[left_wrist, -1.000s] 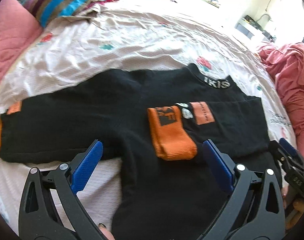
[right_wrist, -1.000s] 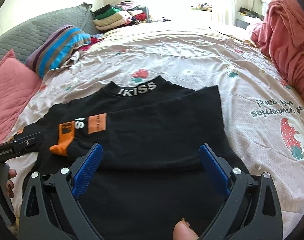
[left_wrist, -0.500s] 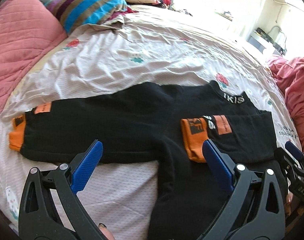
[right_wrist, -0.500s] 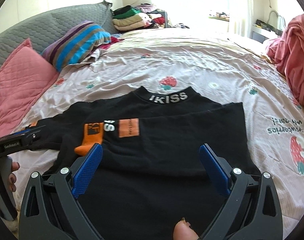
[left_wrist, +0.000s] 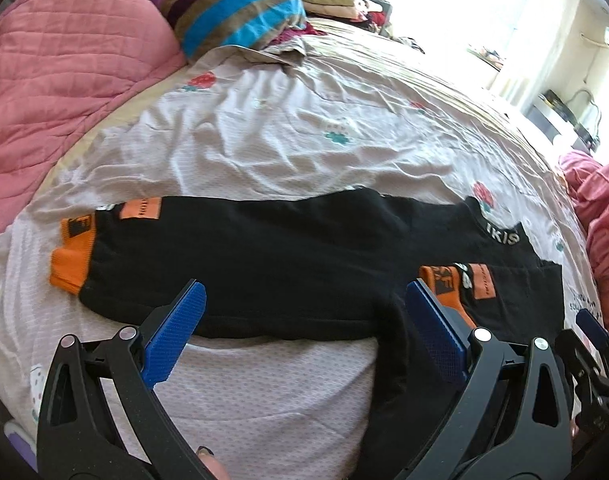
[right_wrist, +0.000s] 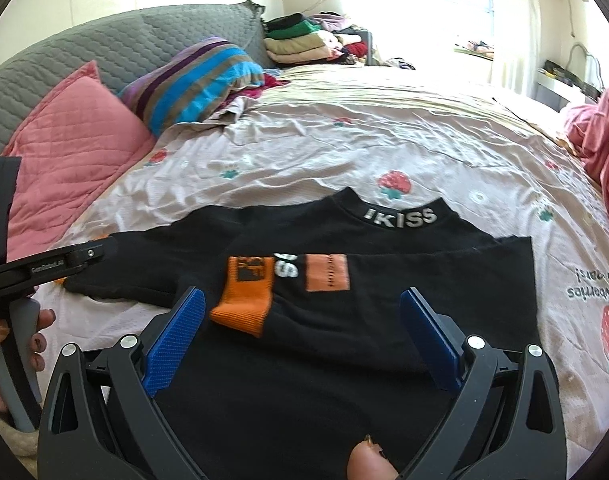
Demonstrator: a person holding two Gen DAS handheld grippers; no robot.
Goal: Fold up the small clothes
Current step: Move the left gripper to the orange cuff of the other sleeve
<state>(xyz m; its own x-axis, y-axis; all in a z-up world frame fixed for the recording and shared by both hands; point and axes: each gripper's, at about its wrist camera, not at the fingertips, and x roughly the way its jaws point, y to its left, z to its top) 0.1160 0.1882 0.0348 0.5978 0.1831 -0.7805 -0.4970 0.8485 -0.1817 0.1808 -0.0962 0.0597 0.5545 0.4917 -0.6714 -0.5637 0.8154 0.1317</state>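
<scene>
A small black sweater (left_wrist: 288,256) with orange cuffs and an "IKISS" collar (right_wrist: 400,216) lies flat on the bed. Its right sleeve is folded across the chest, orange cuff (right_wrist: 244,300) on the body. Its left sleeve stretches out flat to the left, ending in an orange cuff (left_wrist: 74,256). My left gripper (left_wrist: 304,312) is open and empty, held above the outstretched sleeve. My right gripper (right_wrist: 302,320) is open and empty, held above the sweater's body (right_wrist: 304,380) near the folded cuff. The left gripper's body (right_wrist: 44,268) shows at the left of the right wrist view.
The bed has a wrinkled strawberry-print sheet (left_wrist: 284,140). A pink quilted pillow (left_wrist: 56,60) and a striped pillow (right_wrist: 196,80) lie at the head. Folded clothes (right_wrist: 300,40) are stacked at the back. A pink blanket (right_wrist: 604,128) is heaped at the right.
Both grippers have drawn back and swung left. The left view now takes in the whole outstretched left sleeve and its cuff. The sweater has not moved.
</scene>
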